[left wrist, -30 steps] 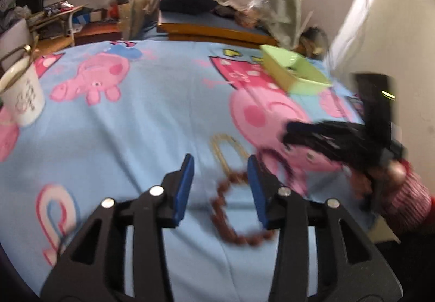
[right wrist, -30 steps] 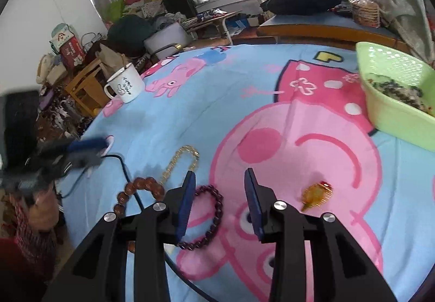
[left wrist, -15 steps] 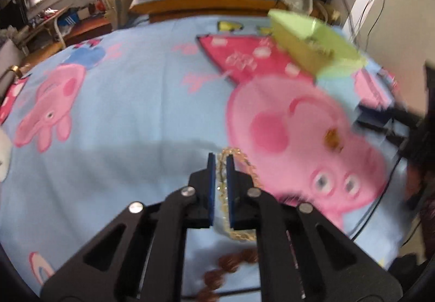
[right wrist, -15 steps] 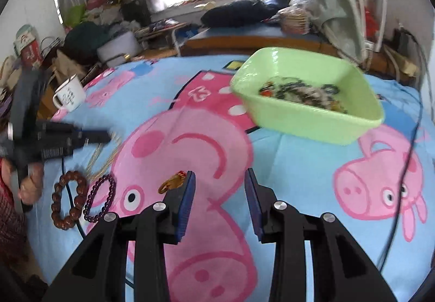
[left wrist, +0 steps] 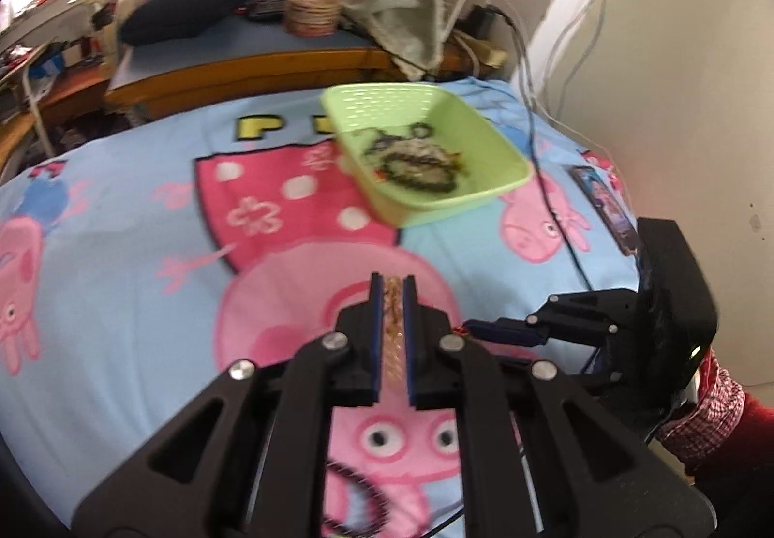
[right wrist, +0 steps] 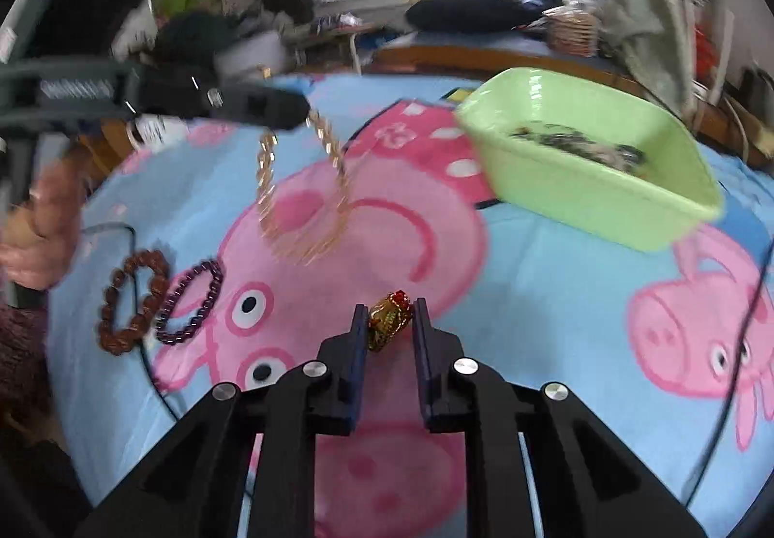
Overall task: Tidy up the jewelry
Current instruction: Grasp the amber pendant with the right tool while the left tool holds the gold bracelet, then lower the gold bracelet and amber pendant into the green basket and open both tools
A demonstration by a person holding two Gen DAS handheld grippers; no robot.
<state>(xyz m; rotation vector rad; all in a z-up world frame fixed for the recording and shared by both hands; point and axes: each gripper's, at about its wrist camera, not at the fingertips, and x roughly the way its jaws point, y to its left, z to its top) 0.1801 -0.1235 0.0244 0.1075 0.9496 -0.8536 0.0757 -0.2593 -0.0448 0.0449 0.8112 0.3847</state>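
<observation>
Gripping the gold chain [left wrist: 393, 296], your left gripper [left wrist: 393, 291] has its fingers pressed together on the links; in the right wrist view that chain [right wrist: 300, 199] hangs as a loop clear of the cartoon-pig bedsheet [right wrist: 556, 296], at 11 o'clock from your right gripper [right wrist: 389, 318]. Your right gripper's jaws have just been closing and now sit against both sides of the gold and red ring [right wrist: 389, 320], which lies between them at the sheet. You have the green basket [right wrist: 595, 189] at 1 o'clock in the right wrist view, resting on the sheet with a heap of dark jewelry [right wrist: 580, 141] inside; the left wrist view shows the same basket [left wrist: 483, 141] at 12 o'clock beyond the clamped chain. A brown bead bracelet [right wrist: 130, 301] and a purple bead bracelet [right wrist: 191, 303] lie side by side on the sheet at 9 o'clock from your right gripper, just touching or nearly so. Your sleeve [left wrist: 701, 412] shows at 3 o'clock in the left view
</observation>
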